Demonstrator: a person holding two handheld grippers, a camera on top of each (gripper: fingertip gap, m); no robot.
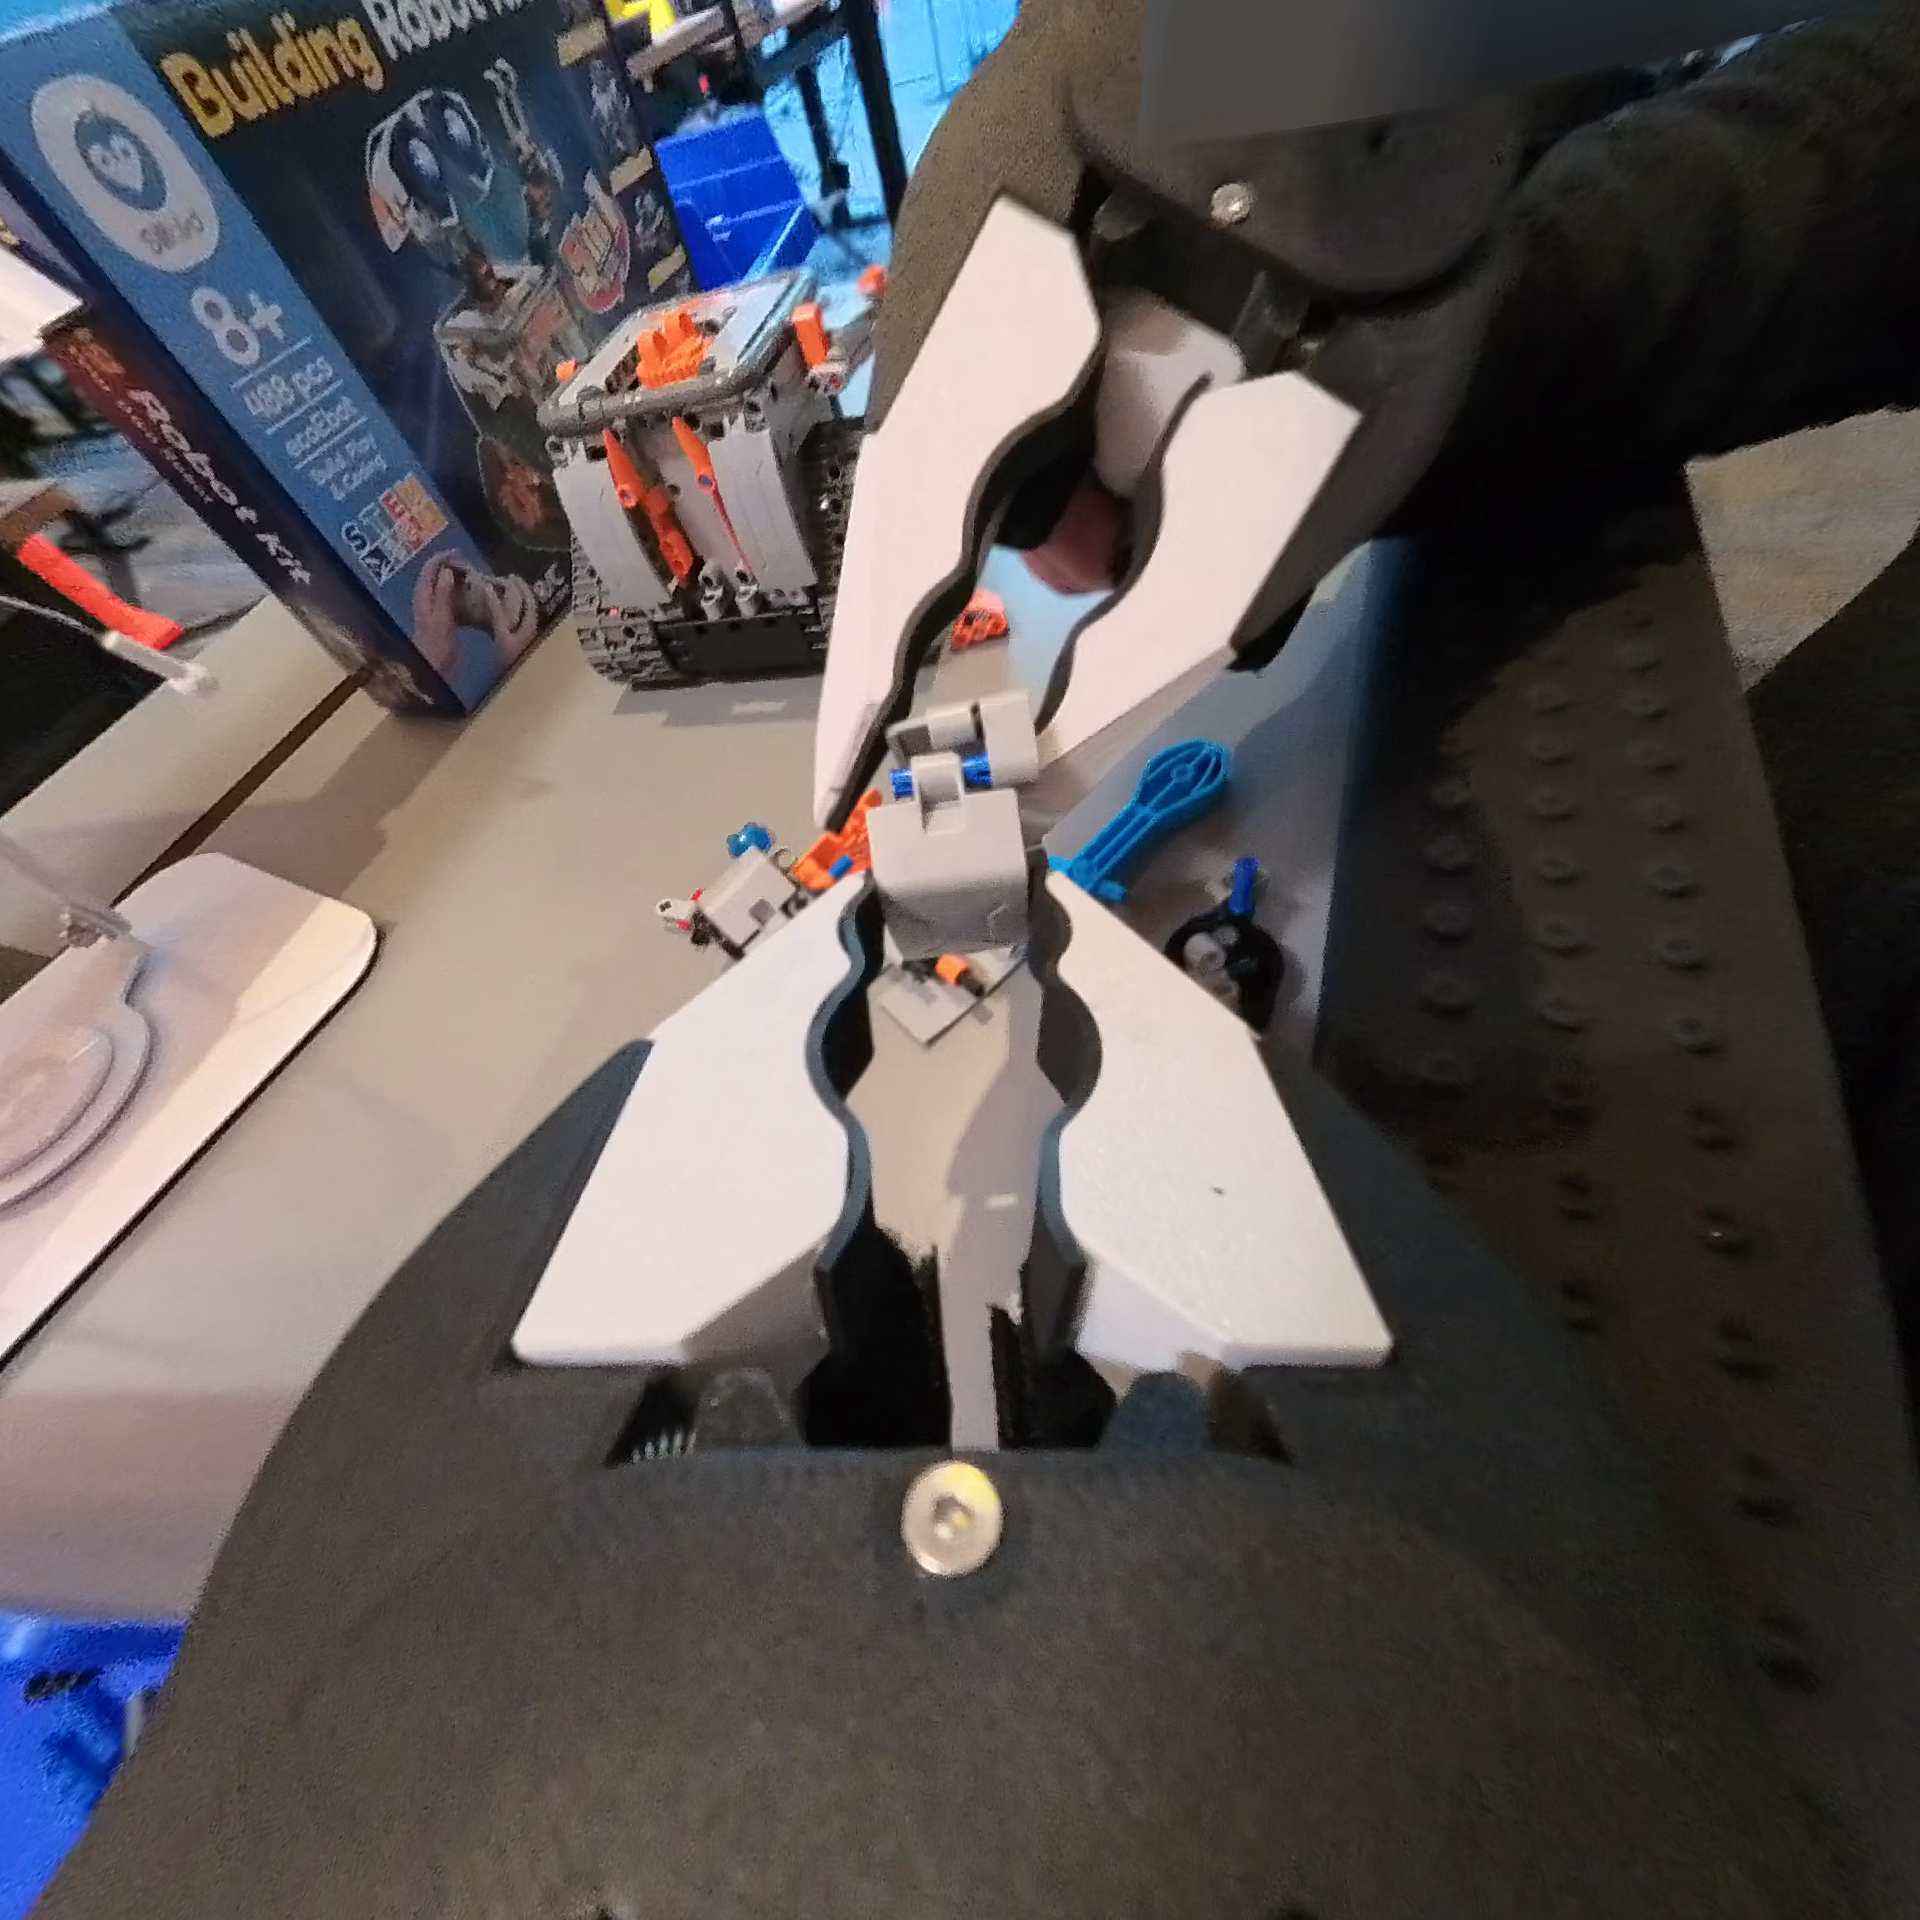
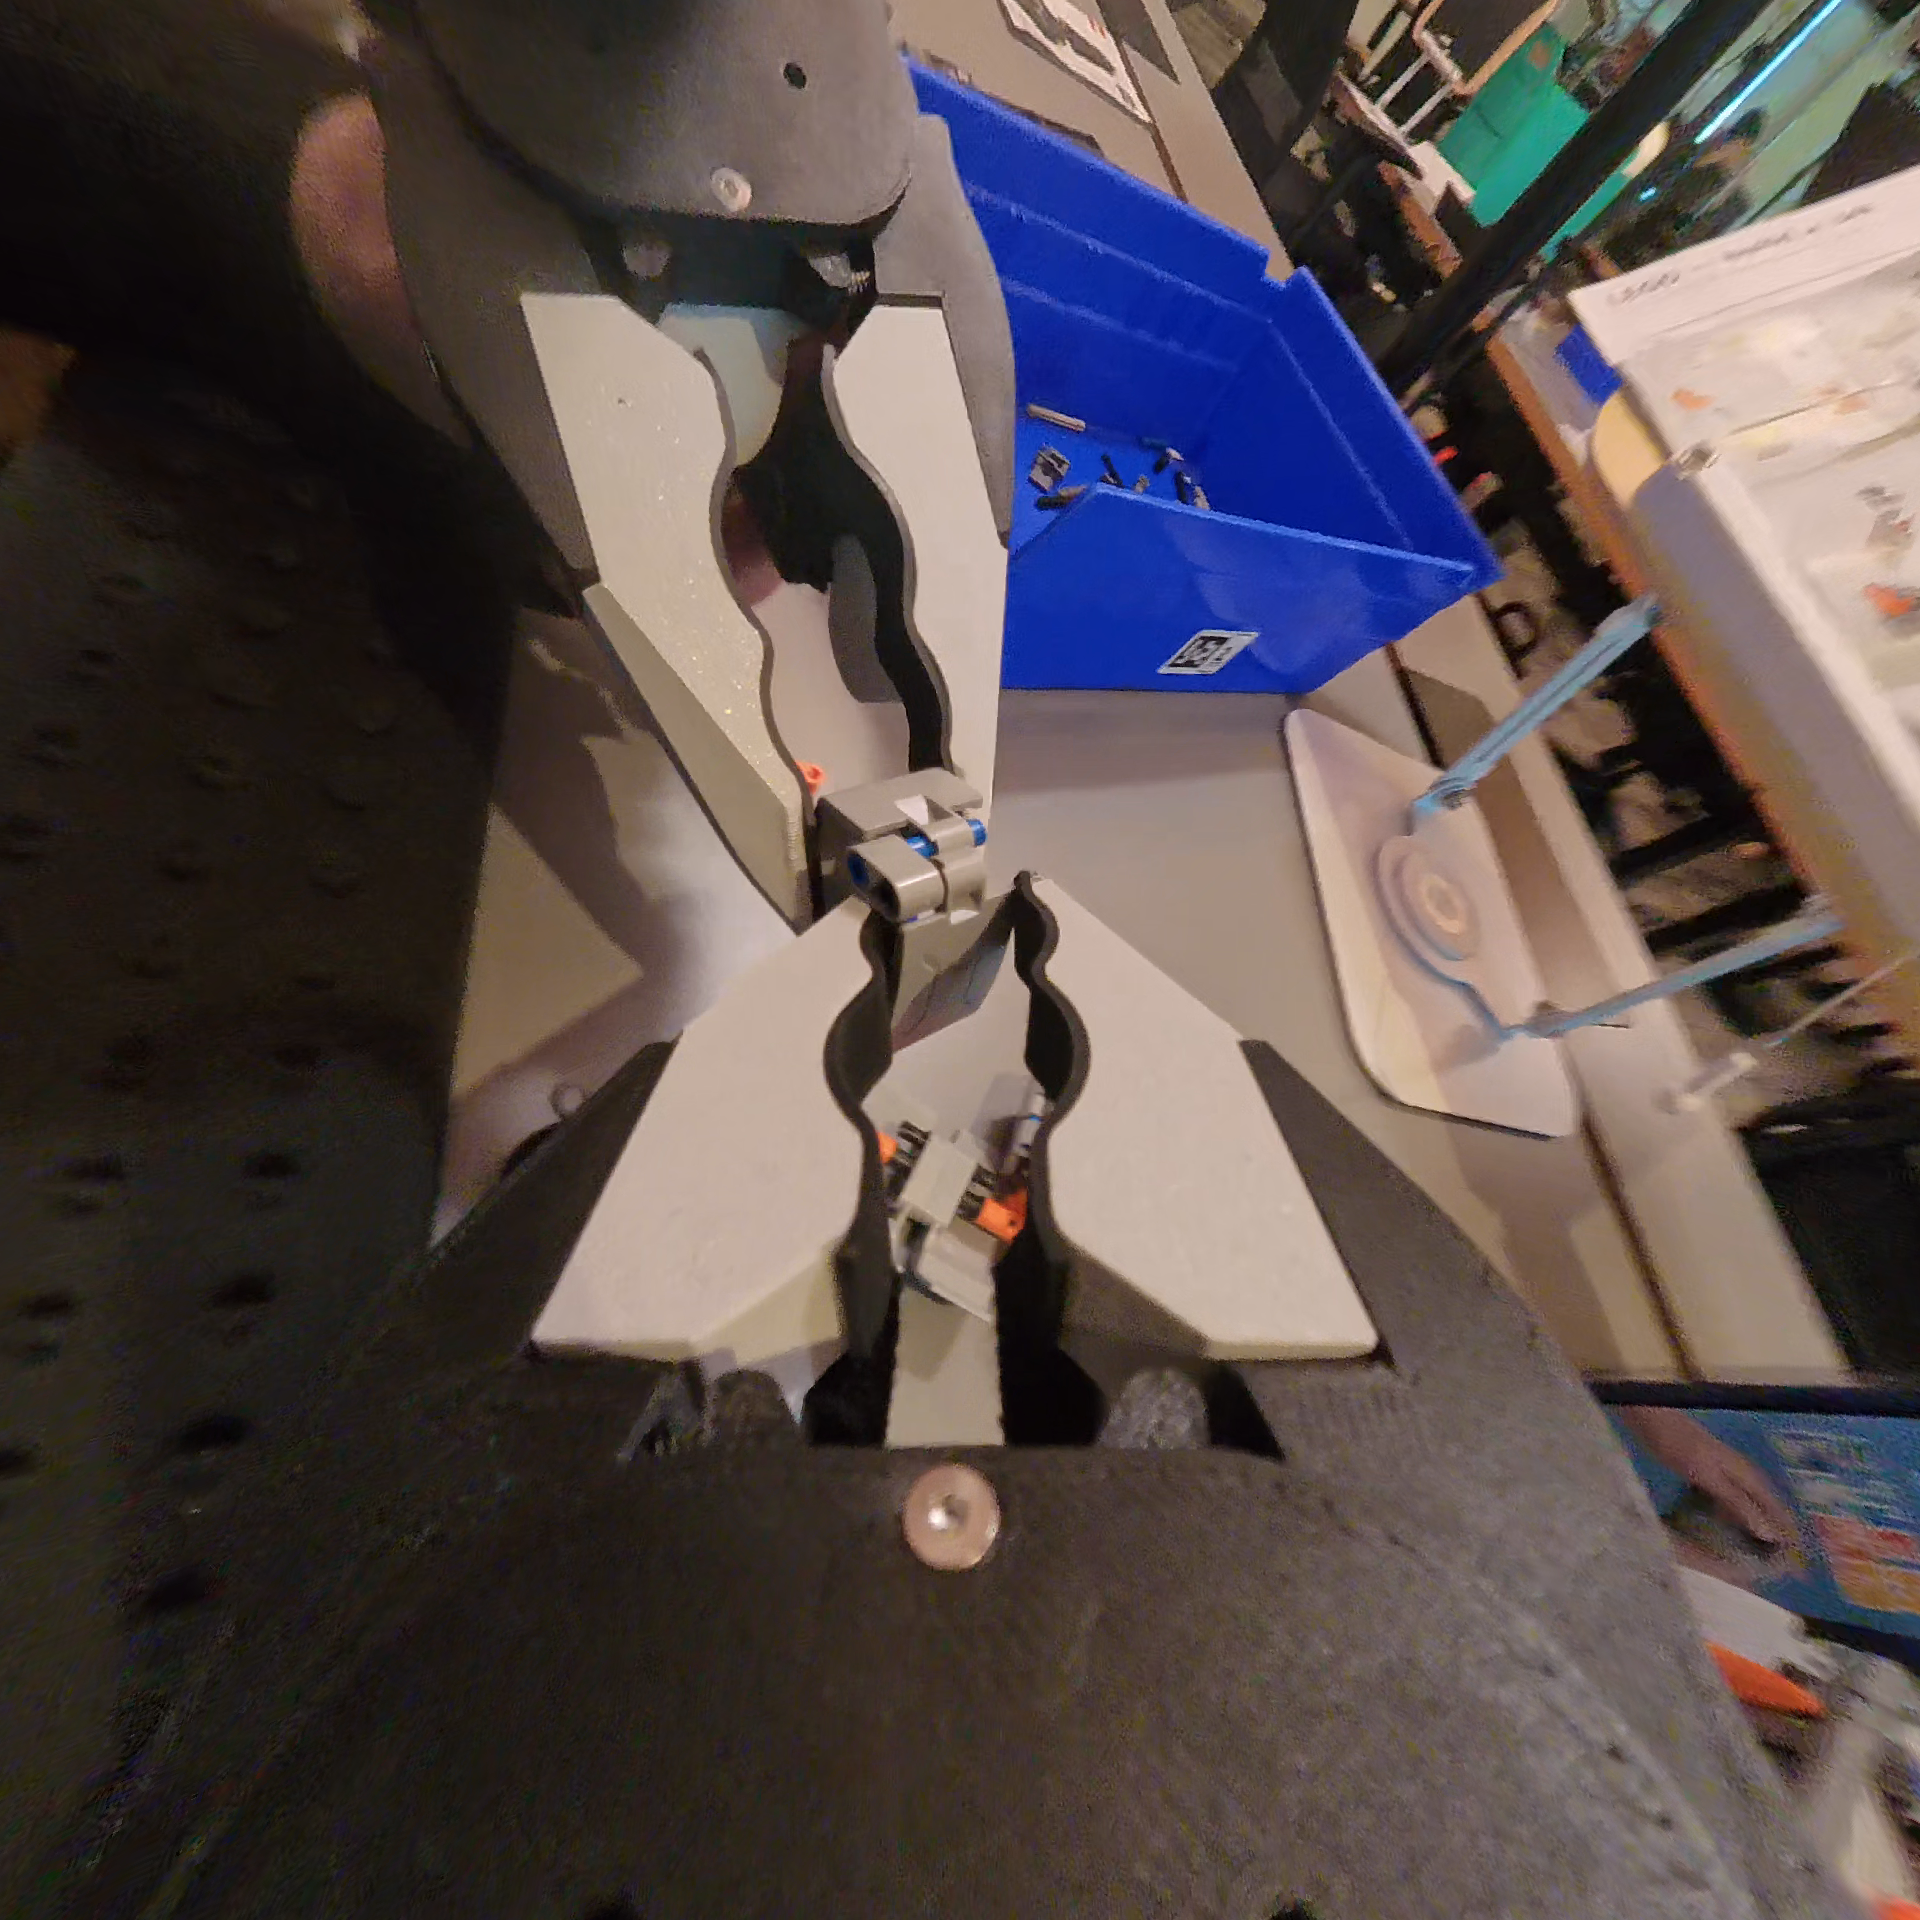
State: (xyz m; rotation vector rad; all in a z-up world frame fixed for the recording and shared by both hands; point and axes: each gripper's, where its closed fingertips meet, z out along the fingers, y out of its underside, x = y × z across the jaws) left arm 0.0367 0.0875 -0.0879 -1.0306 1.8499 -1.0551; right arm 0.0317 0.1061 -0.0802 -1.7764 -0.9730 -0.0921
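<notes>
Grey plastic building pieces meet between two hand-held grippers above a grey table (image 1: 499,1039).

The left gripper (image 1: 951,894) has its white fingers closed on a chunky grey block (image 1: 945,883), held upright at the tips. From the far side the right gripper (image 1: 935,748) reaches in, its fingers pinched on a small grey connector (image 1: 971,732) with blue pins, which sits touching the top of the block. On the table just beyond lie loose grey and orange parts (image 1: 743,899), a blue tool (image 1: 1153,810) to the right, and farther off a tracked robot model (image 1: 696,488) beside a tall kit box (image 1: 312,343). In the right wrist view, a blue bin (image 2: 1226,499) of small parts stands at the far right, and a white stand base (image 2: 1423,925) nearer.
</notes>
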